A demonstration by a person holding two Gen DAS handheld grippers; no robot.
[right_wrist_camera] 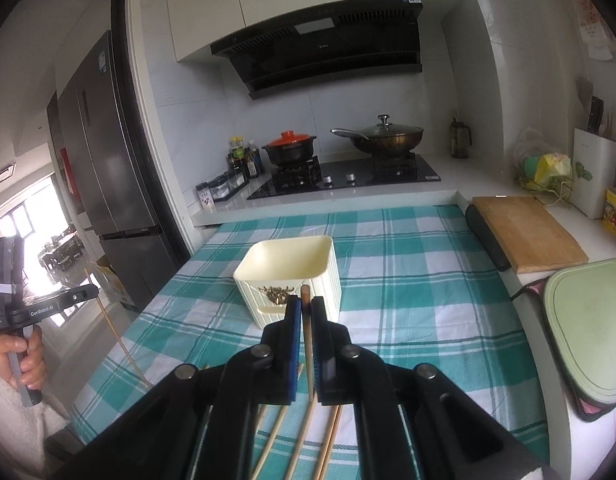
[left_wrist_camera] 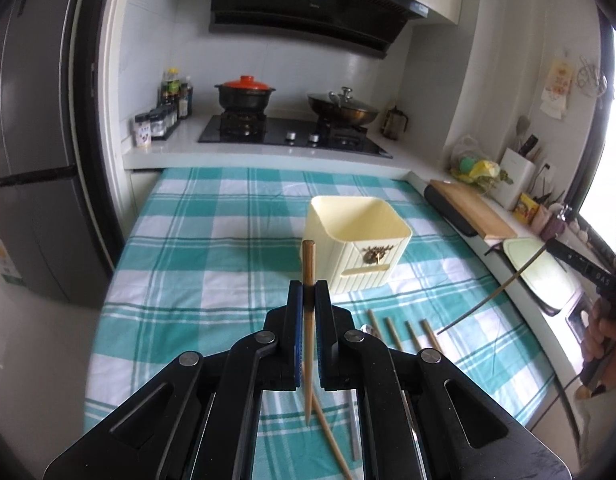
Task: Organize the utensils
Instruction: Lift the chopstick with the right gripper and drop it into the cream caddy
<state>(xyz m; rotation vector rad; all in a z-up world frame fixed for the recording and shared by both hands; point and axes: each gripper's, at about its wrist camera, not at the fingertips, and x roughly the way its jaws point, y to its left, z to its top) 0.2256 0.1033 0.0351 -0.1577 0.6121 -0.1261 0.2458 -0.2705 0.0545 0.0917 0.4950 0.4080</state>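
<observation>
Between the left gripper's (left_wrist_camera: pixel 309 294) matt black plastic arms and blue pads, a smooth wooden chopstick (left_wrist_camera: pixel 308 264) stood clamped. Beyond it sat a glossy cream plastic holder (left_wrist_camera: pixel 354 254), ribbed outside, on a soft woven checked cloth (left_wrist_camera: pixel 196 248). Below lay 4 more wooden chopsticks (left_wrist_camera: pixel 400 332).

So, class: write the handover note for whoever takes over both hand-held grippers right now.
Left hand-held gripper: shut on one chopstick, lifted off the cloth.
Right hand-held gripper: shut on another chopstick, also lifted.
Cream holder: upright on the checked tablecloth, looks empty.
Done: two chopsticks picked up.
Left: drop both into the holder, then collect the loose chopsticks lying on the cloth.
</observation>
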